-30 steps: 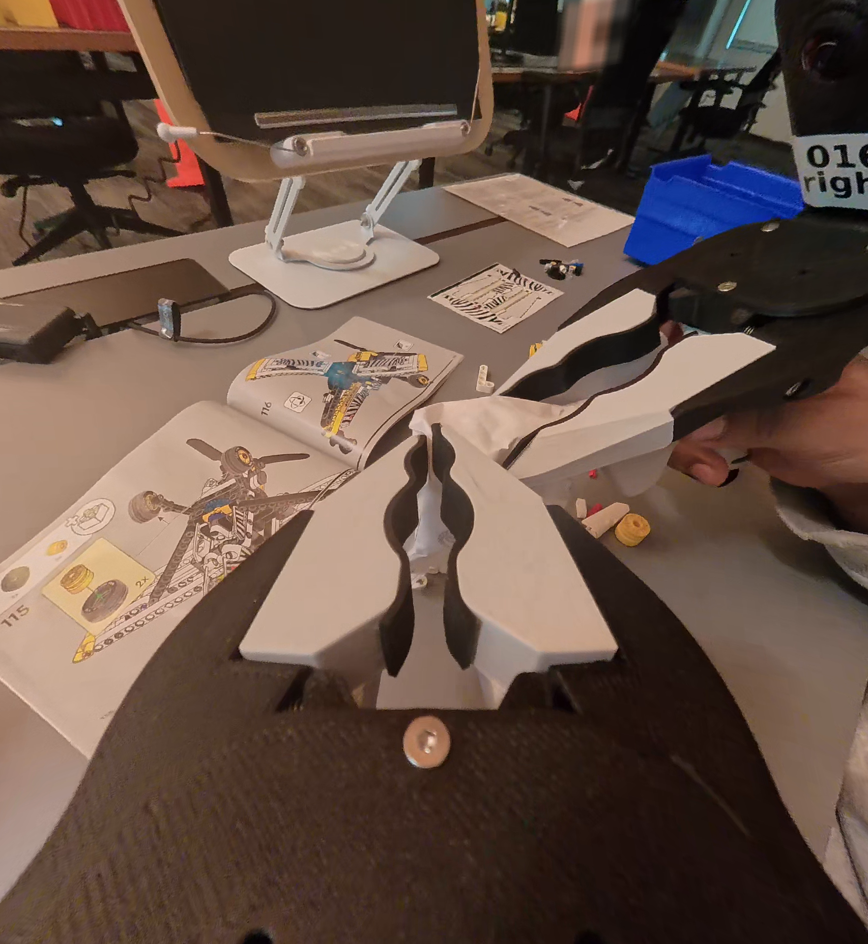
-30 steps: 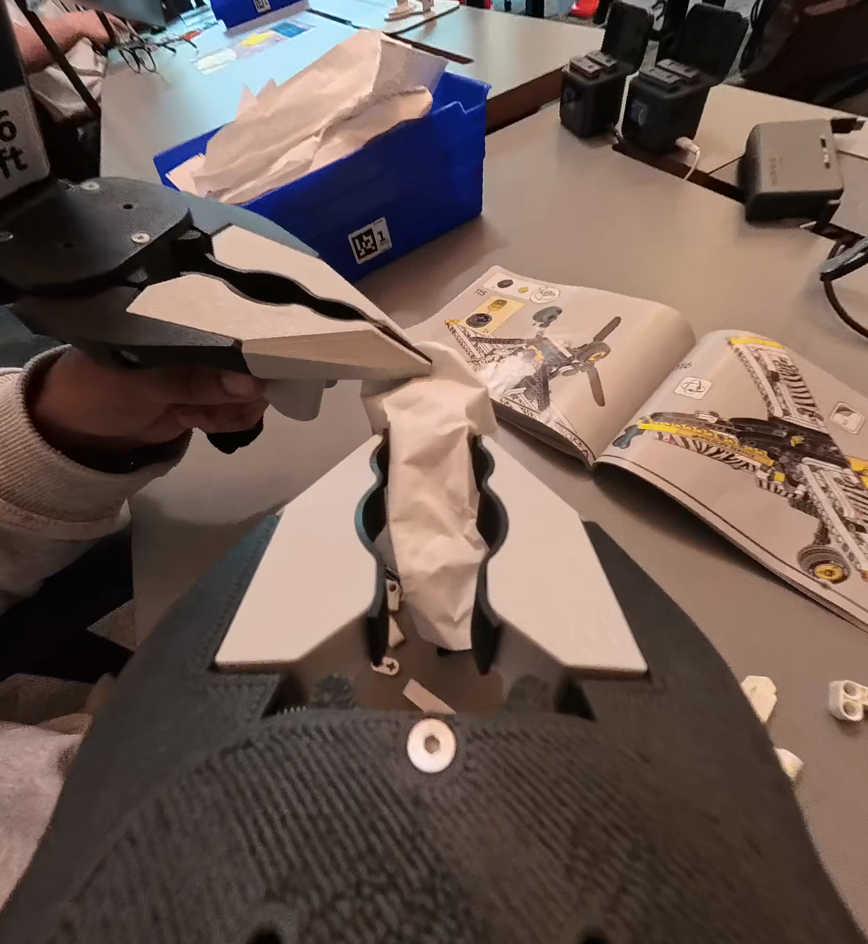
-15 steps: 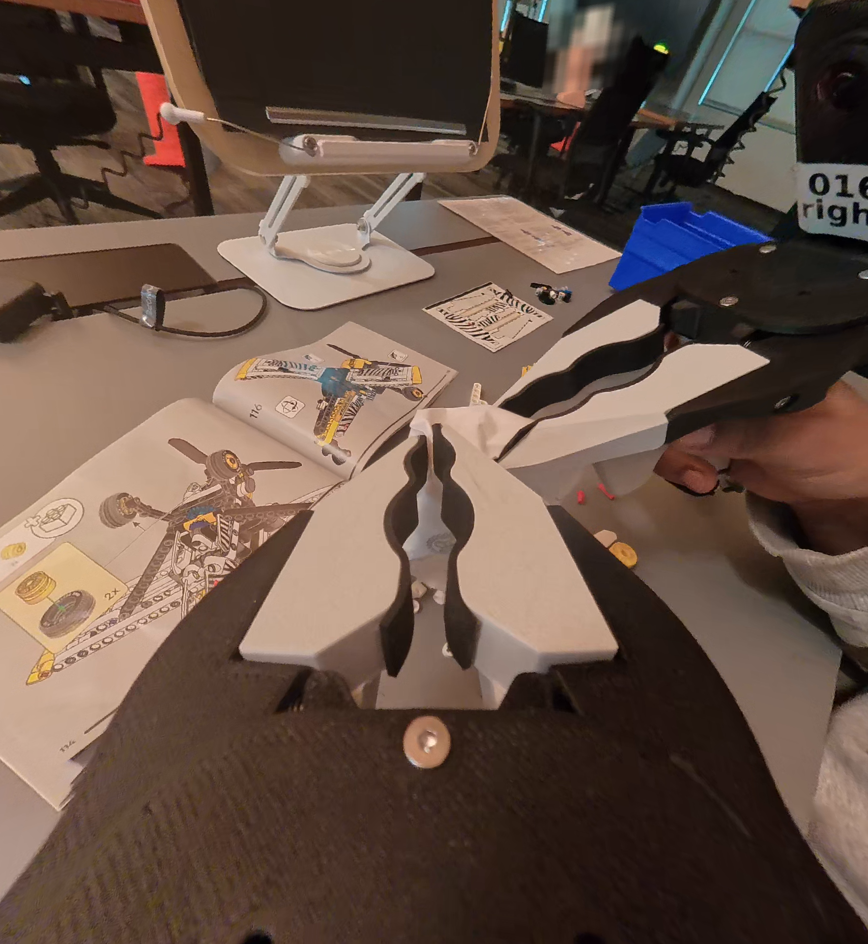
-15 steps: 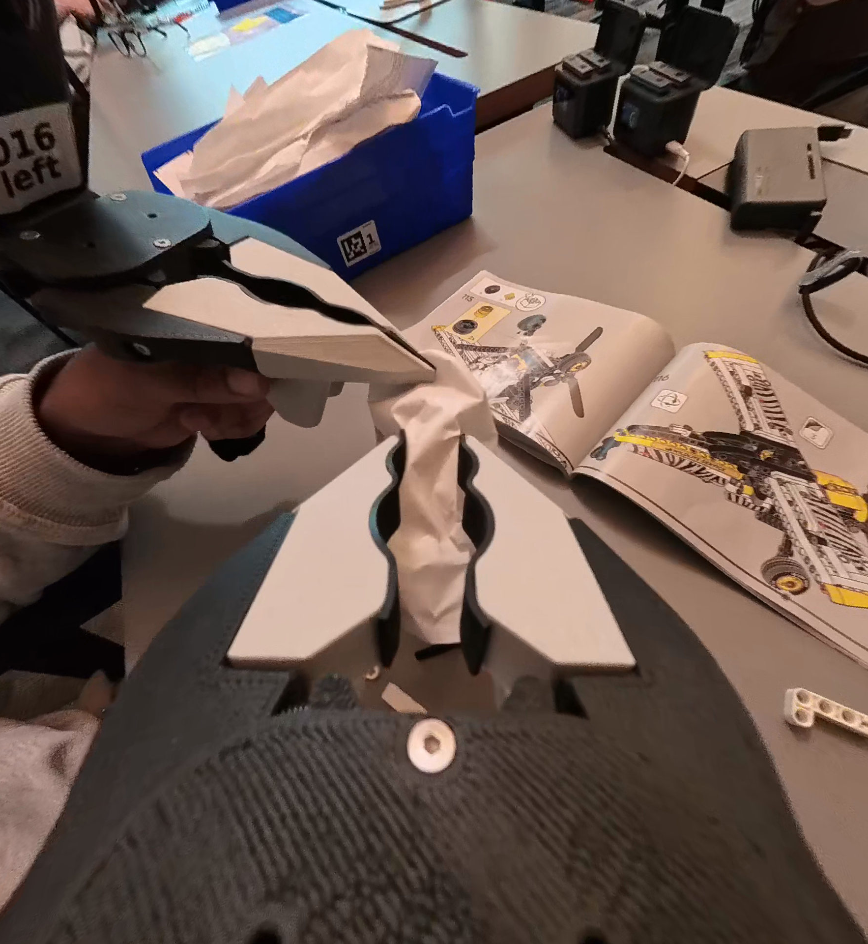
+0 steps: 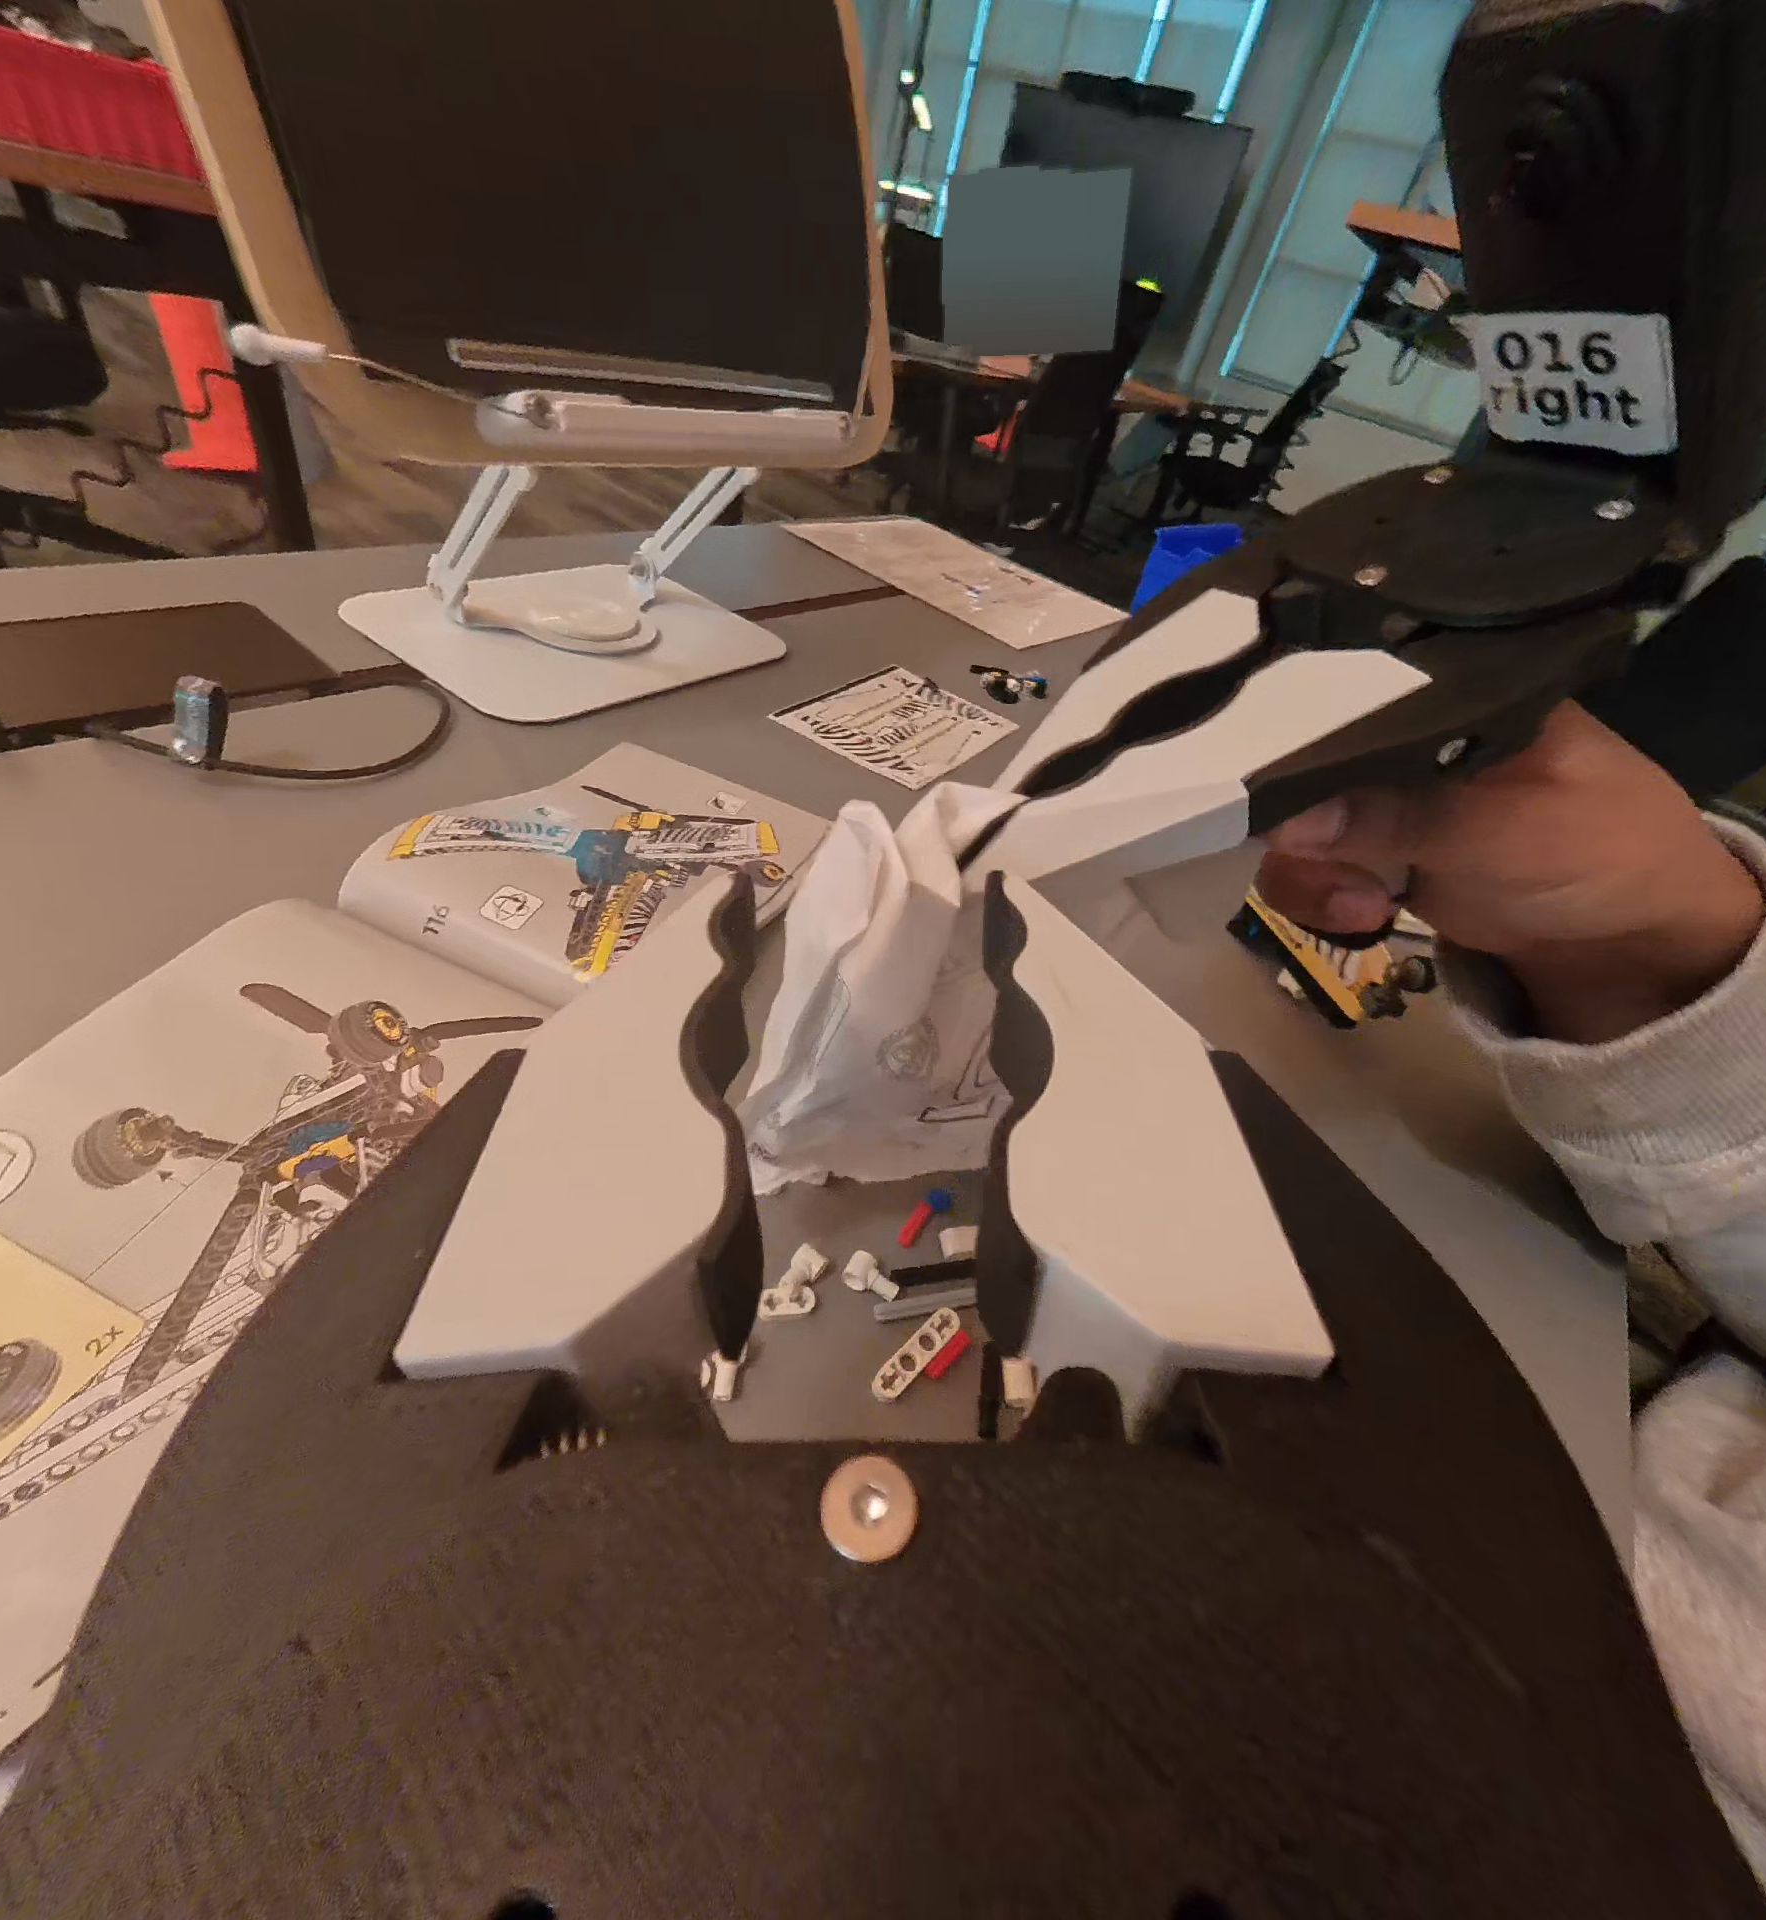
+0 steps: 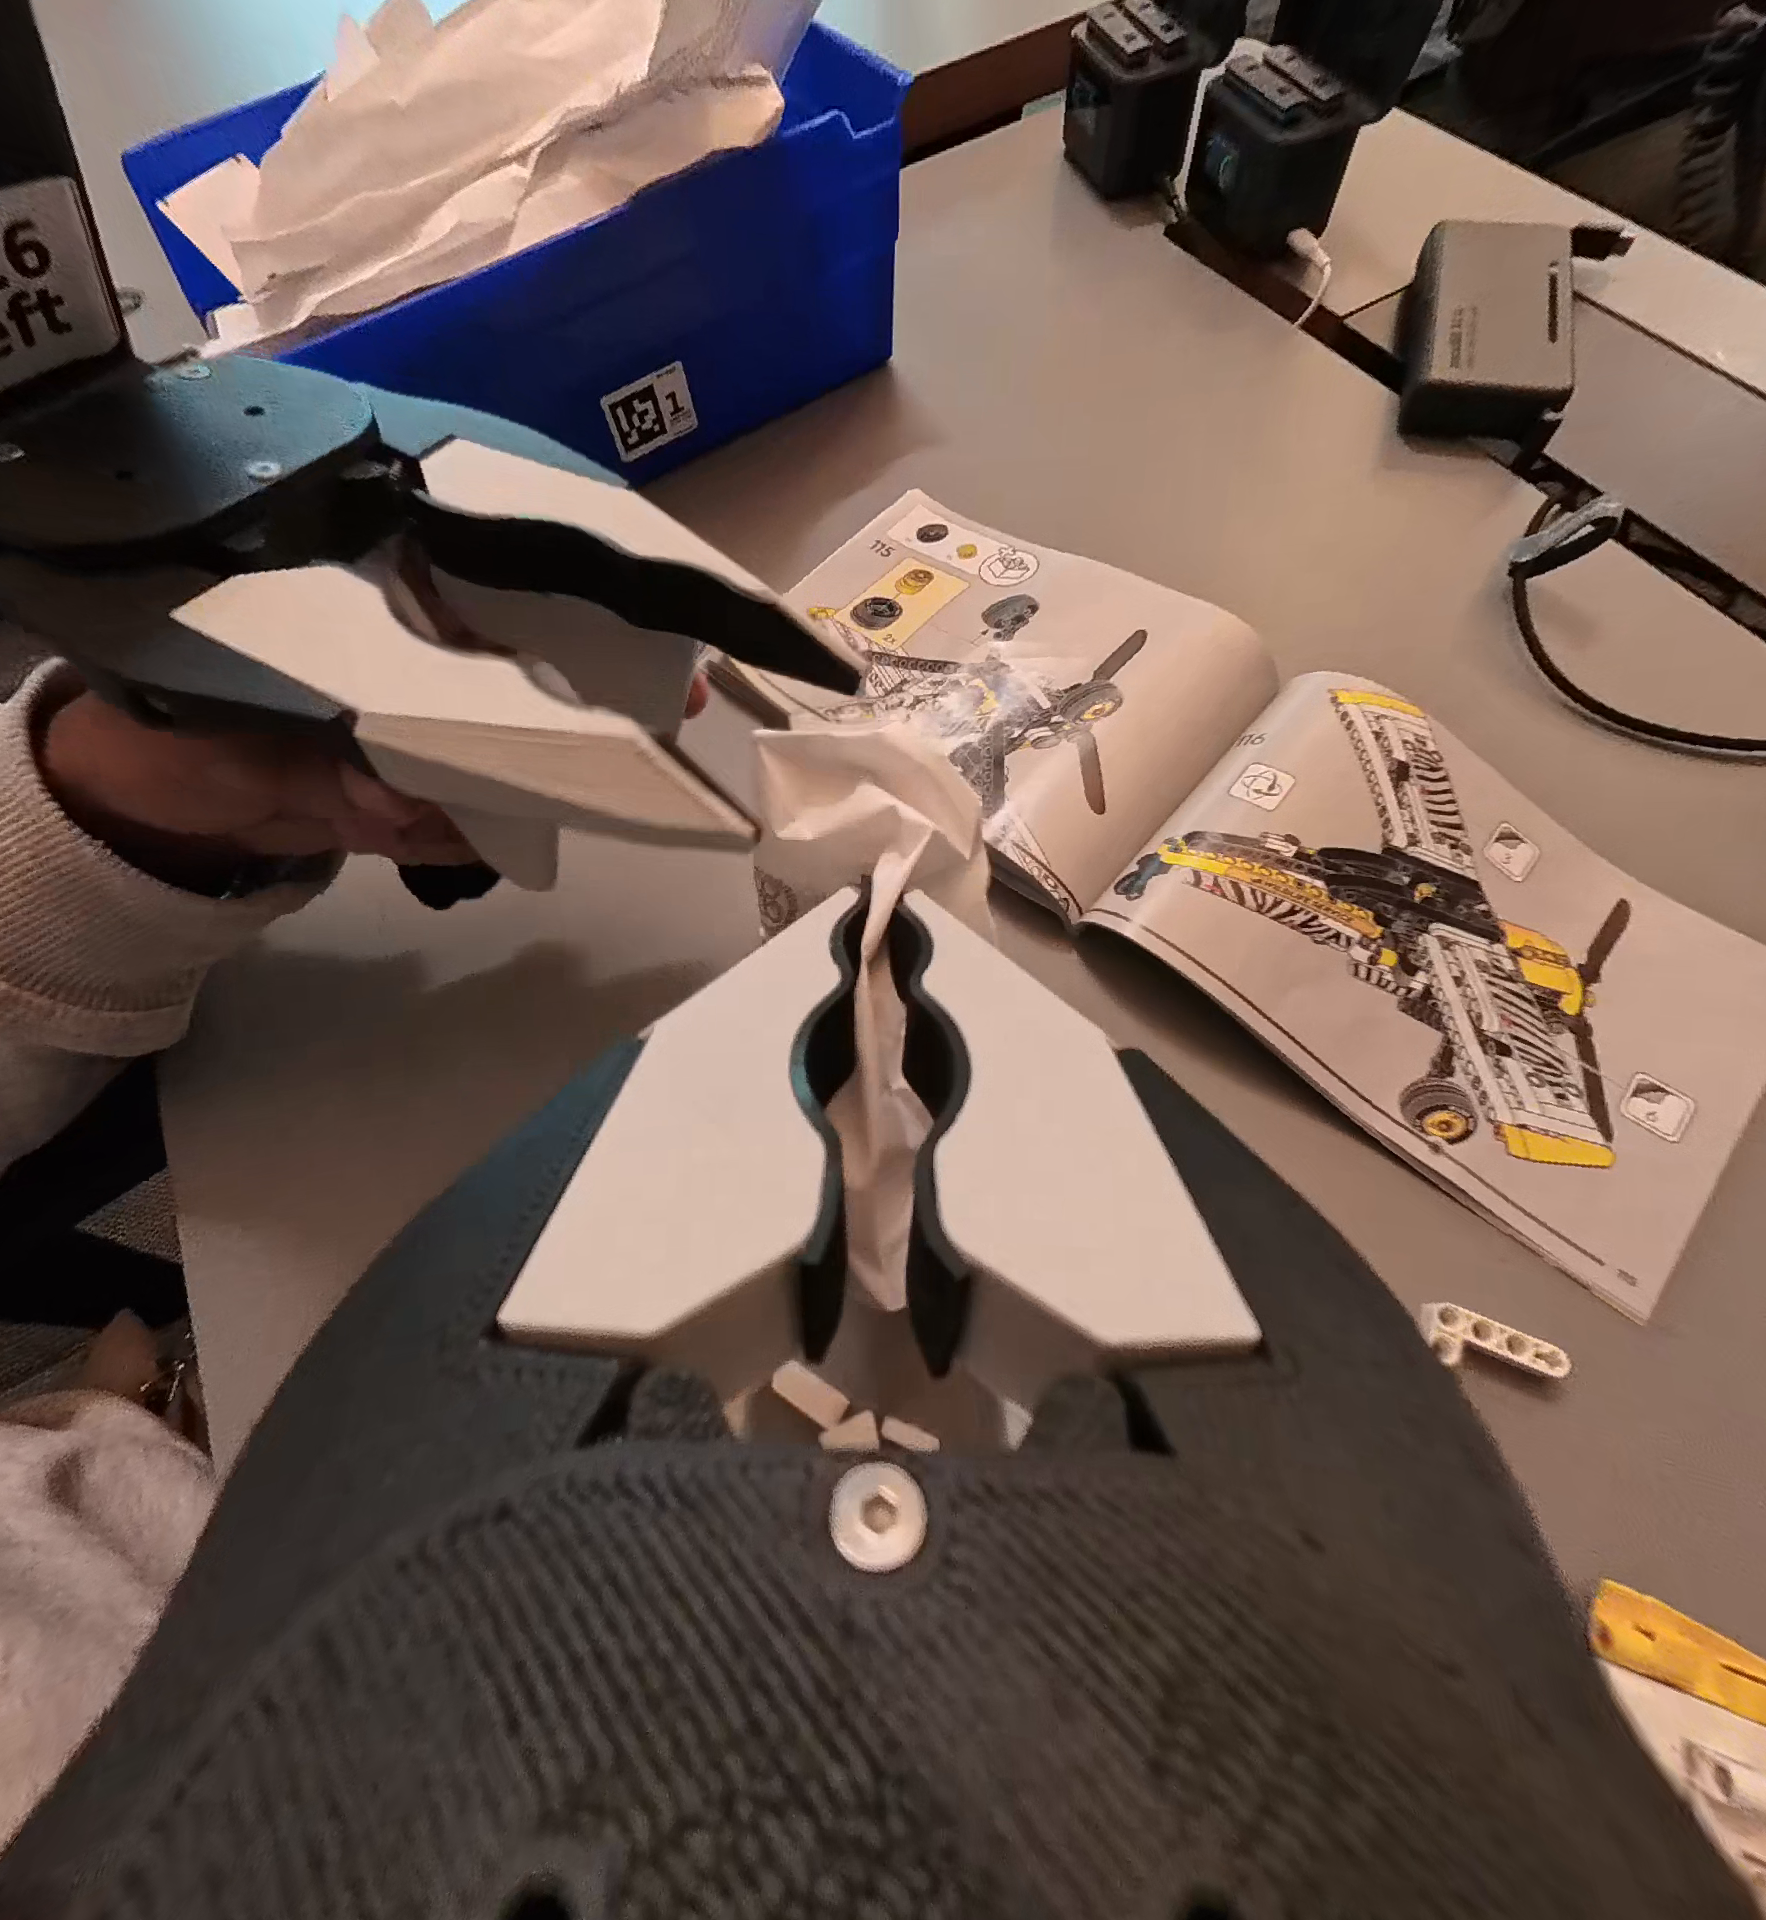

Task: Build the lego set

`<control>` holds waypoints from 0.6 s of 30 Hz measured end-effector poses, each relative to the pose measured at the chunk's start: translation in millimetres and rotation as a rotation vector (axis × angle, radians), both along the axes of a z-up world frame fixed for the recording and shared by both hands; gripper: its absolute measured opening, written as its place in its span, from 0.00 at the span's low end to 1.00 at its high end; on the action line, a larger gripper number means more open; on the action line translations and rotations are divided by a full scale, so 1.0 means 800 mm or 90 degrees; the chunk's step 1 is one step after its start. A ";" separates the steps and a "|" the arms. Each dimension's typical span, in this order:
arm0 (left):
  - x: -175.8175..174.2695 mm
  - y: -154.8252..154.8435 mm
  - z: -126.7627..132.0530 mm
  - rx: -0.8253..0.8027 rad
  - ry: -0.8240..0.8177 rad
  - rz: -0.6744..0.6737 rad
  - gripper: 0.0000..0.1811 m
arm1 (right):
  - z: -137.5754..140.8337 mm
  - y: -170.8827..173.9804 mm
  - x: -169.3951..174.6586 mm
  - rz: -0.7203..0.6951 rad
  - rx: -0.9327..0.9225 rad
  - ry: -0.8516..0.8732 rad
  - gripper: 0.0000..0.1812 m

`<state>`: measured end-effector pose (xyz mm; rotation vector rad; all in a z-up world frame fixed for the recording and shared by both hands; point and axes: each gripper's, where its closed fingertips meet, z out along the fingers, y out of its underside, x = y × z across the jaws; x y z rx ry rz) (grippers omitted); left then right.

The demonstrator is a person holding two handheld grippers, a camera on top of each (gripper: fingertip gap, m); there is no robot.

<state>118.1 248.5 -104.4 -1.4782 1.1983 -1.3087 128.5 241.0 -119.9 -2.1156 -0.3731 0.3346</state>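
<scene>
A crumpled white paper bag hangs over the grey table, pinched at its top by my right gripper, which is shut on it. My left gripper is open, its fingers standing on either side of the bag without gripping it. Below the bag, several small loose Lego pieces in white, red, blue and grey lie on the table. In the right wrist view the bag runs between the closed fingers of my right gripper, and my open left gripper sits just left of the bag's top.
An open instruction booklet lies left of the bag and also shows in the right wrist view. A blue bin holds paper. A tablet stand, sticker sheet, yellow part-built model and white beam are nearby. Less than 4 cm separates the two grippers' tips.
My left gripper has opened and let go of the bag. My right gripper still holds the bag and has raised it, and loose pieces now show on the table under it.
</scene>
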 end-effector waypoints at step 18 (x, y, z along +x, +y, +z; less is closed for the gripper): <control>0.014 -0.007 -0.043 0.033 0.067 -0.022 0.03 | -0.011 -0.008 -0.002 0.023 -0.014 -0.007 0.27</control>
